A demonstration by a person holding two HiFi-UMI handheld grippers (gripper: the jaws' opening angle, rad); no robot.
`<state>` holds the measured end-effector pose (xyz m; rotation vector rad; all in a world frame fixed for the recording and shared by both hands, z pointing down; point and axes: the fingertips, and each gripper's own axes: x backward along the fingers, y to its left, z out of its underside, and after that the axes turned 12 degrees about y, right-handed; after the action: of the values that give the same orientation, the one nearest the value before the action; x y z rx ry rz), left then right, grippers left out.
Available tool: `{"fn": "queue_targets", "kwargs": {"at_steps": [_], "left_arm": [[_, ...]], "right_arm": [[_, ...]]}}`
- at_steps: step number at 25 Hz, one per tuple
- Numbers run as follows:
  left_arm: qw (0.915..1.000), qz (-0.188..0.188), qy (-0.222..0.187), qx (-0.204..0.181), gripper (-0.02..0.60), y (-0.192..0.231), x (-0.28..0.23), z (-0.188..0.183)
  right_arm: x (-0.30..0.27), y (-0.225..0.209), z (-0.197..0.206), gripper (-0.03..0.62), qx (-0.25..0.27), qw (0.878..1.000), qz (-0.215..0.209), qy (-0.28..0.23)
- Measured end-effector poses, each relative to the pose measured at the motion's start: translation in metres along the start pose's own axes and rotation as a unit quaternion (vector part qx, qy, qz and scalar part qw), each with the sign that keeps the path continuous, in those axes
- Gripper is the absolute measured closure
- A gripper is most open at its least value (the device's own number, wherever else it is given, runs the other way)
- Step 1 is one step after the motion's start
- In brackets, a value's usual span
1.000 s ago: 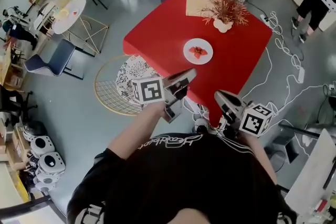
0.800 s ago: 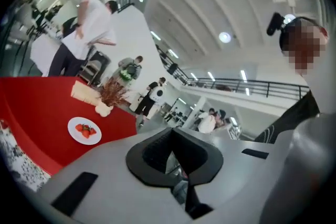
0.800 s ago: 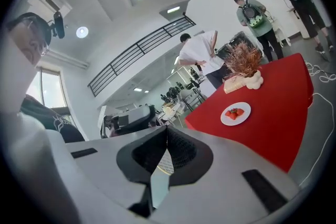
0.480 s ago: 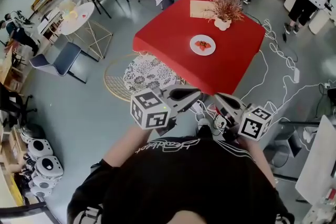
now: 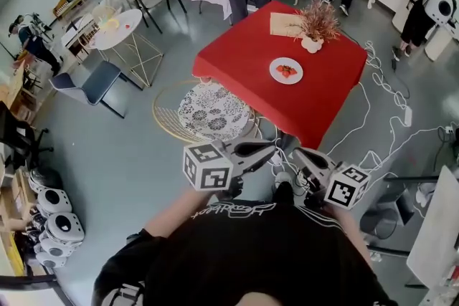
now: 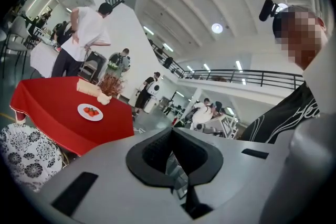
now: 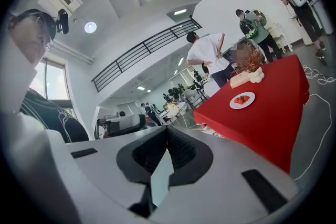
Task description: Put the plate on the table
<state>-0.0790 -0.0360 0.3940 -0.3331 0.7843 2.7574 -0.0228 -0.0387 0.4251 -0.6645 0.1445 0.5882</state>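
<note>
A white plate (image 5: 286,71) holding a few red strawberries sits on a square table covered in red cloth (image 5: 244,57), roughly at the centre of the tabletop. Neither gripper touches it; both are well apart from the table. Toward the table's far edge stands a dried reddish plant in a small white pot (image 5: 314,24), and just beside it lies a pale tan board (image 5: 284,24).

In the head view, the left gripper (image 5: 270,147) and the right gripper (image 5: 299,153) are held close to the person's chest, above the black shirt (image 5: 258,247), each carrying a cube with square markers (left cube (image 5: 208,166), right cube (image 5: 347,186)). Both point towards the table.

The left gripper view shows its dark fingers pressed together at the tips, with nothing between them; the plate (image 6: 90,112) appears far off to the left on the red table (image 6: 47,107). The right gripper view shows the same: fingers closed tip to tip and empty, with the plate (image 7: 242,99) far off to the right.

Near the table's left corner is a round black-and-white patterned seat in a gold wire frame (image 5: 212,111). Further left are a blue chair (image 5: 86,82) and a round white table (image 5: 118,29). White cables (image 5: 391,93) trail over the grey floor on the right. Several people stand beyond the table.
</note>
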Motion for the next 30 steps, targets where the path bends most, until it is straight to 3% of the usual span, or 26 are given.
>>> {"fn": "queue_targets", "kwargs": {"at_steps": [30], "left_arm": [[0.9991,0.013,-0.002,0.041,0.574,0.01,-0.007,0.009]], "right_arm": [[-0.002,-0.014,0.019,0.586,-0.031,0.999,0.018,0.01]]}}
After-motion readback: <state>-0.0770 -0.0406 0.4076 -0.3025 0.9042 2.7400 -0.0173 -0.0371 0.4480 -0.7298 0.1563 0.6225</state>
